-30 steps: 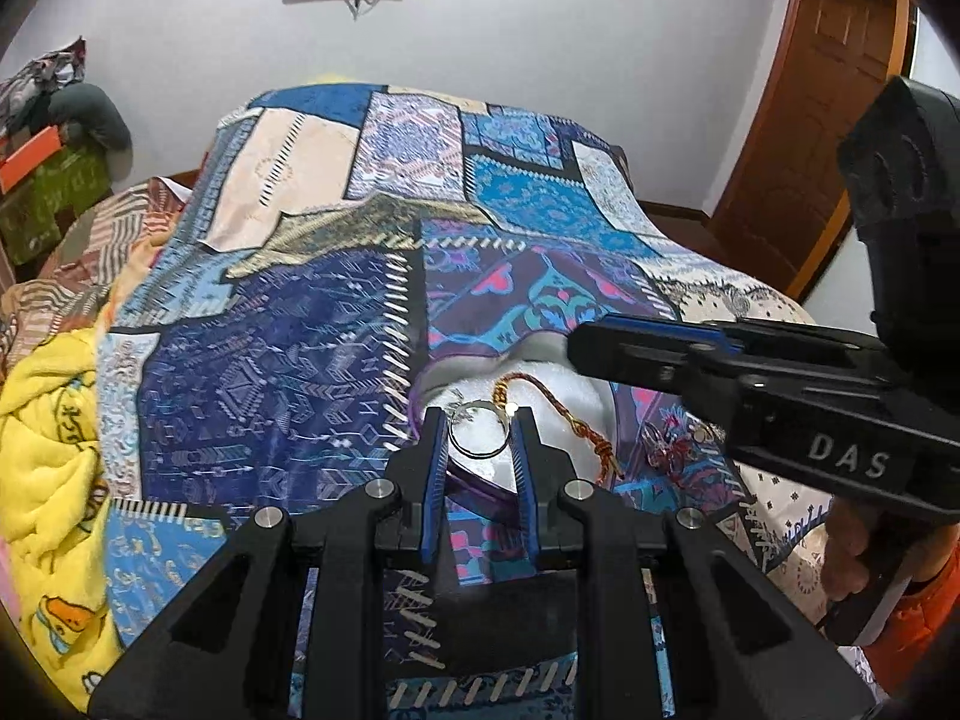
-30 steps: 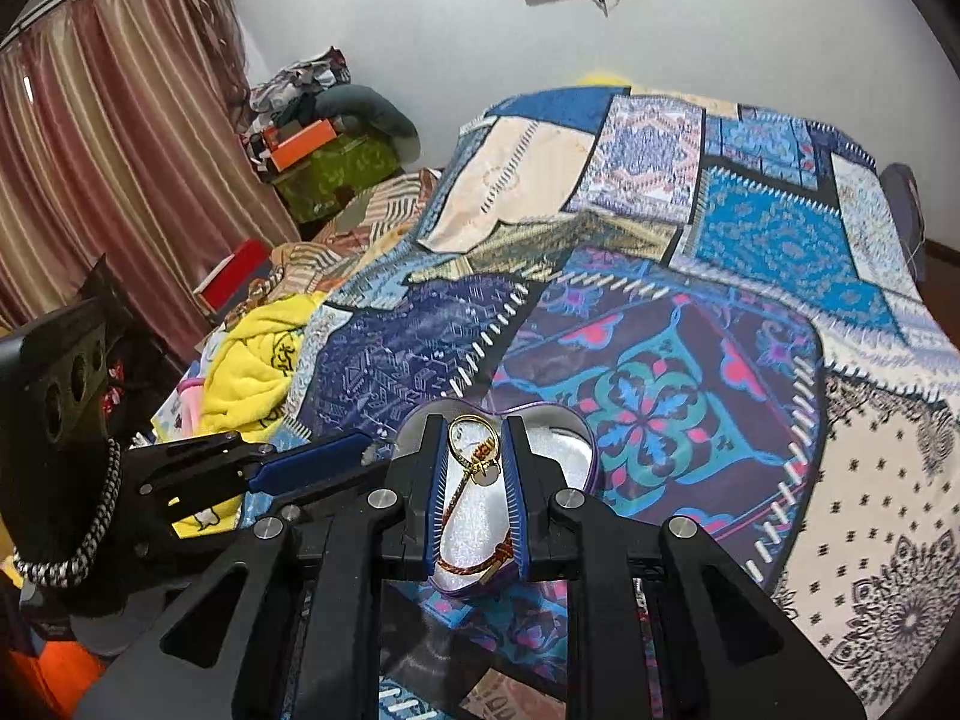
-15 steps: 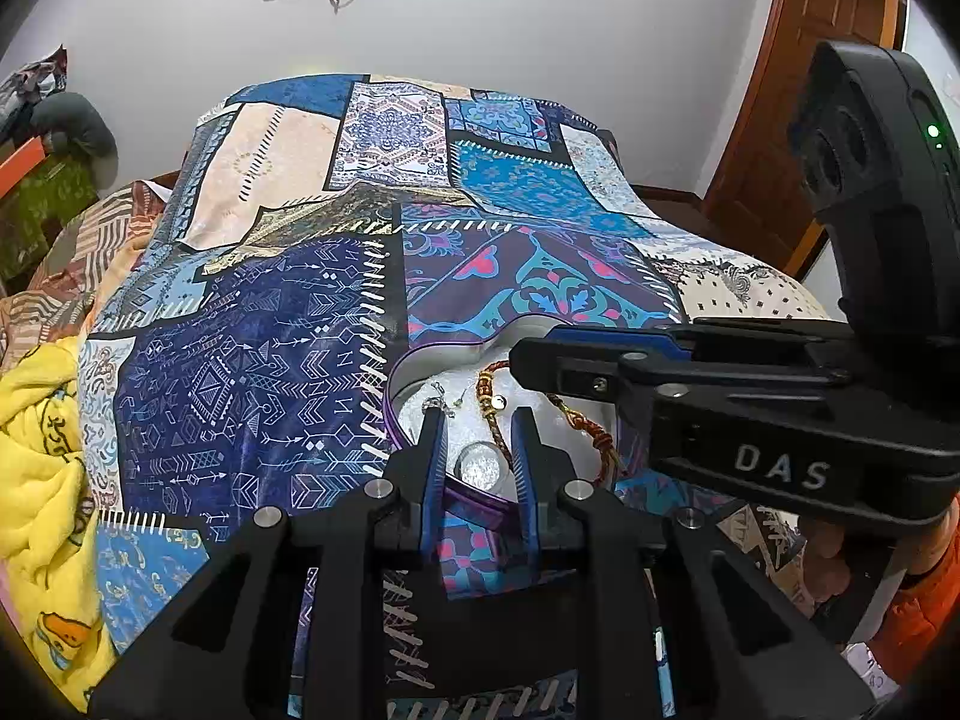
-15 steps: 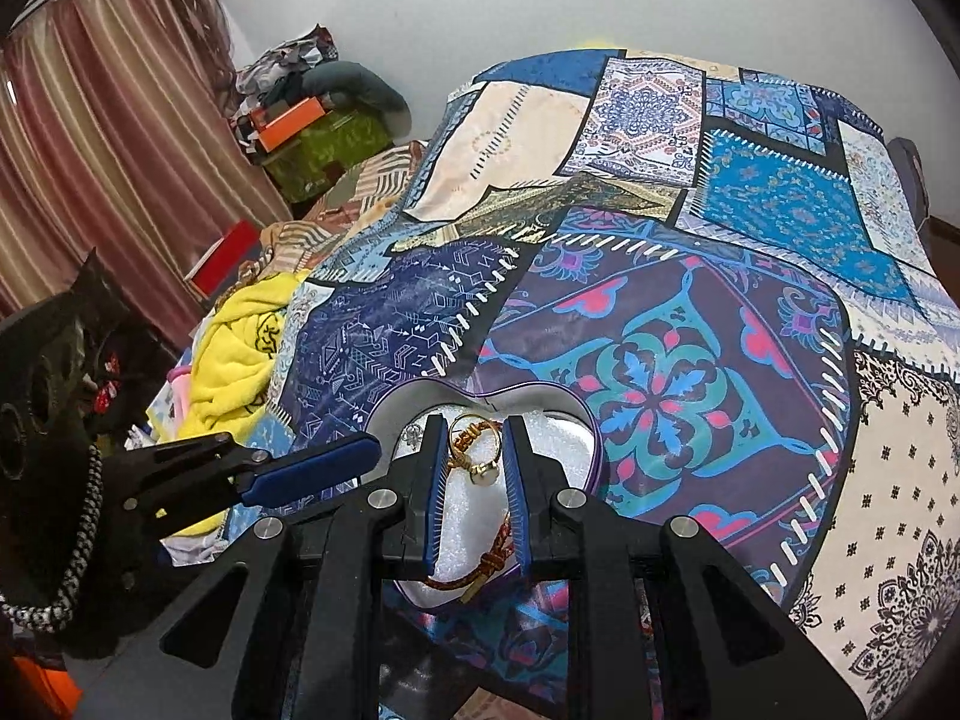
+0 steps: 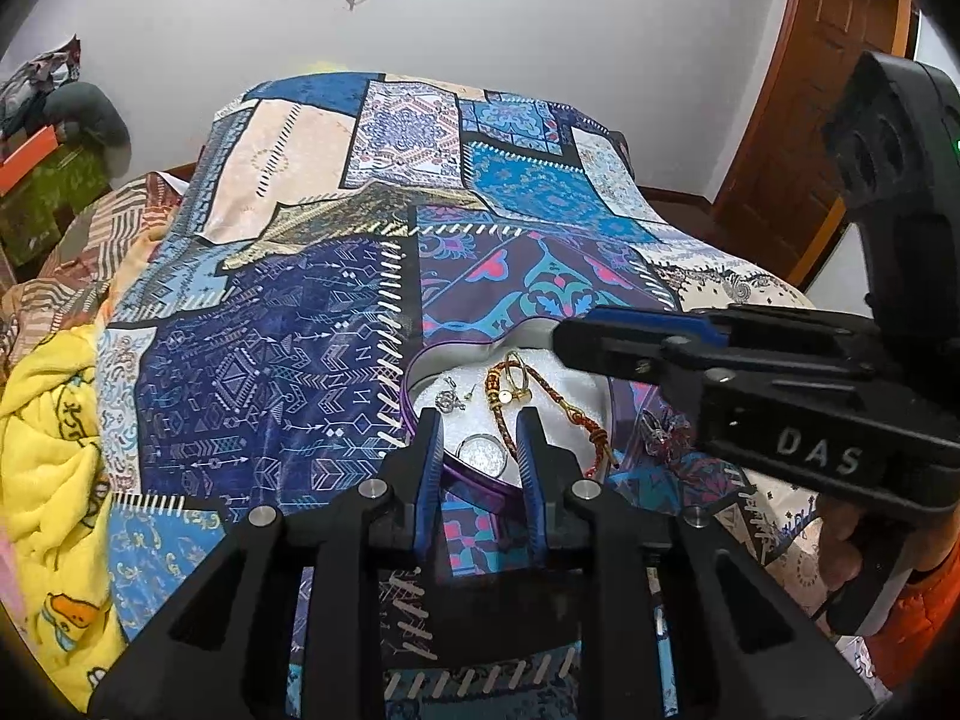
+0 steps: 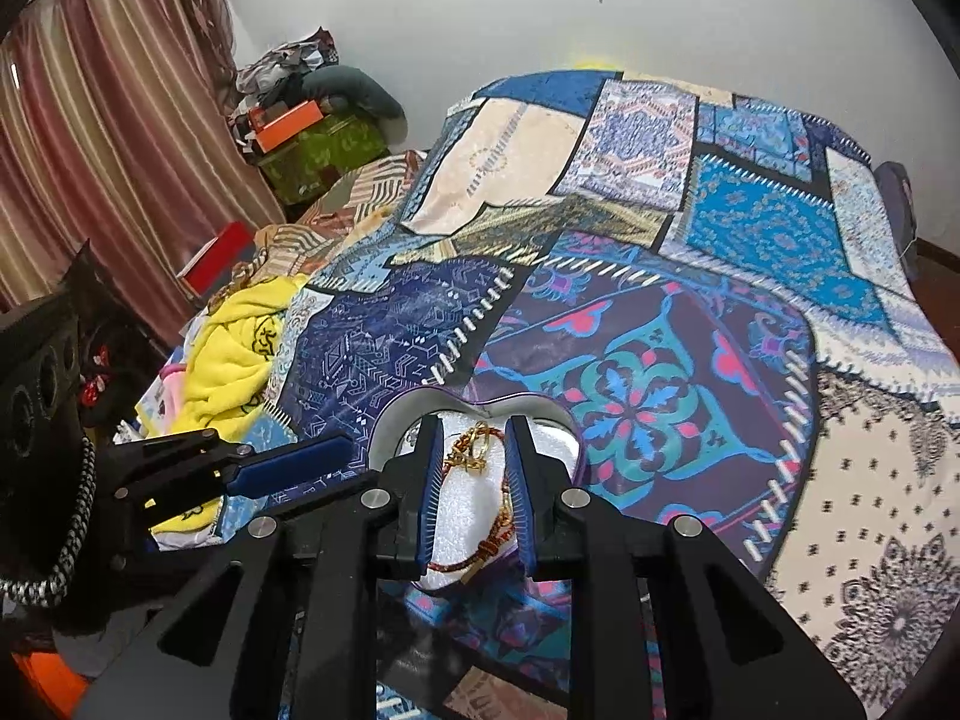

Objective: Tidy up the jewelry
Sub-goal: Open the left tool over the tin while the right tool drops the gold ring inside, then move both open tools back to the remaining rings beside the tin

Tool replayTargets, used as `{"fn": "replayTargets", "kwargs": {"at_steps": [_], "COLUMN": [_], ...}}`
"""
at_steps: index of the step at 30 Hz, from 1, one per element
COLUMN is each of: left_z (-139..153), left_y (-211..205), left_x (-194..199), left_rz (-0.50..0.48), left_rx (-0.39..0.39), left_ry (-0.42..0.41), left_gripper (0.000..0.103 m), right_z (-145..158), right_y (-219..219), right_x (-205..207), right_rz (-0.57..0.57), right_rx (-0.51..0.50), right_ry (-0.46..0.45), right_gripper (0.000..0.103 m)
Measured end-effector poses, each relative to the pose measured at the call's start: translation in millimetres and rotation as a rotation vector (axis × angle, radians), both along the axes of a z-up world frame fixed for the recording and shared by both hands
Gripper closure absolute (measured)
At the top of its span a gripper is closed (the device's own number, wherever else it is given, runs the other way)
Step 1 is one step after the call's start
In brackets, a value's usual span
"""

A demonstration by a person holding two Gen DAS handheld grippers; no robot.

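Note:
A heart-shaped purple tin (image 5: 420, 372) with white lining lies on the patchwork bedspread; it also shows in the right wrist view (image 6: 396, 414). Inside lie a gold ring (image 5: 515, 381), a red-gold braided bracelet (image 5: 564, 414), a silver ring (image 5: 483, 455) and a small silver earring (image 5: 450, 401). The gold ring (image 6: 477, 450) rests on the bracelet (image 6: 492, 540). My left gripper (image 5: 480, 438) is open and empty at the tin's near edge. My right gripper (image 6: 471, 462) is open and empty just above the ring.
A silver trinket (image 5: 660, 432) lies on the spread right of the tin. A yellow blanket (image 5: 42, 450) is heaped at the left. Boxes and clothes (image 6: 306, 132) stand by the curtain. A wooden door (image 5: 822, 120) is at the right.
The right gripper has opened and let the gold ring drop onto the bracelet in the tin. The left gripper has released the silver ring into the tin and drawn back slightly.

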State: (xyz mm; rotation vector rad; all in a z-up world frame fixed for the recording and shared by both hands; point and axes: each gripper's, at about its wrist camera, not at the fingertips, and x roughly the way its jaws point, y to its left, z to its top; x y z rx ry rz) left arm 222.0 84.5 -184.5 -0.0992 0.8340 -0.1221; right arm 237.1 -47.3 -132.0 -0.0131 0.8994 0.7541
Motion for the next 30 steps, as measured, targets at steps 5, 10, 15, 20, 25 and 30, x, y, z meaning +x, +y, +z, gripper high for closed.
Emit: {"fn": "replayTargets", "kwargs": {"at_steps": [5, 10, 15, 20, 25, 30], "left_z": [14, 27, 36, 37, 29, 12], "left_y": [-2, -10, -24, -46, -66, -86], "left_x": [-7, -15, -18, -16, -9, 0], "left_rz": [0.017, 0.014, -0.002, -0.034, -0.063, -0.101], "left_rx": [0.002, 0.011, 0.014, 0.017, 0.007, 0.004], "left_ry": [-0.018, -0.034, -0.041, -0.032, -0.004, 0.038], "left_gripper": [0.079, 0.079, 0.074, 0.074, 0.074, 0.074], "right_z": [13, 24, 30, 33, 30, 16], "right_y": [-16, -34, -58, -89, -117, -135], "right_x": [-6, -14, -17, -15, -13, -11], "right_rz": [-0.021, -0.046, -0.09, -0.139, -0.193, -0.213], "right_rx": [0.001, -0.009, -0.013, 0.001, -0.019, -0.05], "right_ry": [-0.025, -0.054, -0.068, -0.056, -0.053, -0.021], "right_gripper": [0.084, 0.084, 0.083, 0.079, 0.075, 0.072]}}
